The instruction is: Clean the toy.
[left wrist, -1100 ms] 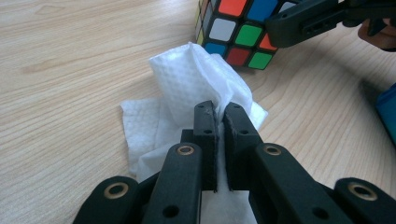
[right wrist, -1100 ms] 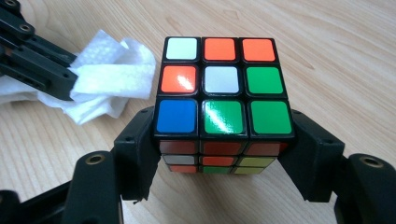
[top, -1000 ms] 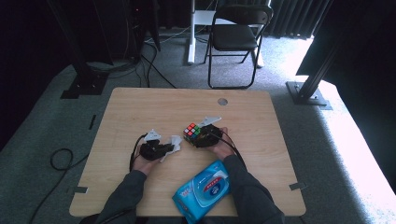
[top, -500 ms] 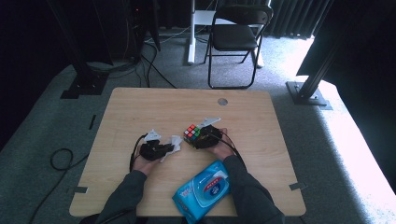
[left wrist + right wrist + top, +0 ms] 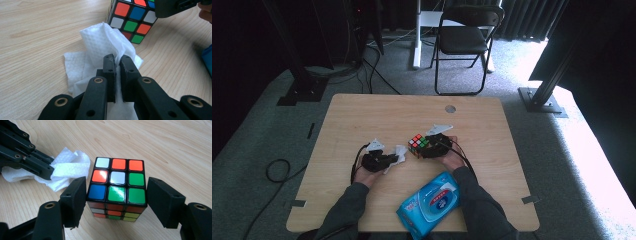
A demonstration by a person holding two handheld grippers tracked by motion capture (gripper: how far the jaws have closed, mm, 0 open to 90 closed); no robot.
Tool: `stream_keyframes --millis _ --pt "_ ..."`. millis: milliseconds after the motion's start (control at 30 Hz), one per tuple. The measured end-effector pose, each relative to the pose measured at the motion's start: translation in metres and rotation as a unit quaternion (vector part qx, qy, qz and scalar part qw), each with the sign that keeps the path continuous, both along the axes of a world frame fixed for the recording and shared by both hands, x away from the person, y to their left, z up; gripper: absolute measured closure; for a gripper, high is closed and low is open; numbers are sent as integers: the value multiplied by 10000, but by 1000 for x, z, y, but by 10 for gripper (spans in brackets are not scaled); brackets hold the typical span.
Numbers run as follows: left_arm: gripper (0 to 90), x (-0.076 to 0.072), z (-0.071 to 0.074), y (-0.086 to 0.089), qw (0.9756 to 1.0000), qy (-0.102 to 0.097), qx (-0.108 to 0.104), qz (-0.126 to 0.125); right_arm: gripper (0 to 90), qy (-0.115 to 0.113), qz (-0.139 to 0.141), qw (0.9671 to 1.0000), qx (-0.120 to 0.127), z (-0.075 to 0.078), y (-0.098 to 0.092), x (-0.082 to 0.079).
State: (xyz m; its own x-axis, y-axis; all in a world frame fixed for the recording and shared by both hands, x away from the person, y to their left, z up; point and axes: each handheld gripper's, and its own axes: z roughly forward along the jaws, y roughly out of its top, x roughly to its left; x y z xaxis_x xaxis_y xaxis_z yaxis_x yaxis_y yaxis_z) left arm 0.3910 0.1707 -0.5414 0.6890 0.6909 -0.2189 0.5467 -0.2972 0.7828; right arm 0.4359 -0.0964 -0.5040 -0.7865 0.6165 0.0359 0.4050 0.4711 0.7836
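A scrambled Rubik's cube [image 5: 417, 143] [image 5: 117, 177] stands on the wooden table [image 5: 362, 115] near its middle. My right gripper [image 5: 426, 148] [image 5: 116, 192] has one jaw on each side of it, pads against two opposite faces, shut on it. To the left, my left gripper [image 5: 392, 159] [image 5: 118, 58] is shut on a crumpled white wipe [image 5: 399, 152] [image 5: 100, 40], which stands up between the pads while the rest lies on the table. The wipe [image 5: 70, 167] lies just beside the cube [image 5: 132, 20], a small gap apart.
A blue pack of wet wipes [image 5: 430, 204] lies near the front edge between the person's forearms. A cable hole [image 5: 450, 108] is toward the far side of the table. A folding chair [image 5: 467, 35] stands beyond the table.
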Motion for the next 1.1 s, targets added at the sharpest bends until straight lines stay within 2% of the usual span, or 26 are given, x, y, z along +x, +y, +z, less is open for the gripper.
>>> stream_keyframes --millis 133,200,267,300,500,733,1100 --pt "842 0 0 0 10000 0 -3 -2 339 5 -7 9999 106 1 -2 1" --pt "841 0 0 0 10000 8 -9 0 386 26 -50 9995 305 3 -5 2" --pt "841 0 0 0 10000 12 -5 -4 389 18 -64 9992 399 4 -6 3" --pt "840 0 0 0 10000 11 -10 -1 452 34 -214 9983 542 8 -9 5" --pt "840 0 0 0 10000 20 -15 -4 545 124 -455 9981 391 6 -10 13" --pt "840 0 0 -1 10000 27 -23 -4 622 228 -581 9972 419 4 -10 15" --pt "840 0 -1 -1 10000 28 -12 -13 662 515 -688 9949 521 4 -11 19"
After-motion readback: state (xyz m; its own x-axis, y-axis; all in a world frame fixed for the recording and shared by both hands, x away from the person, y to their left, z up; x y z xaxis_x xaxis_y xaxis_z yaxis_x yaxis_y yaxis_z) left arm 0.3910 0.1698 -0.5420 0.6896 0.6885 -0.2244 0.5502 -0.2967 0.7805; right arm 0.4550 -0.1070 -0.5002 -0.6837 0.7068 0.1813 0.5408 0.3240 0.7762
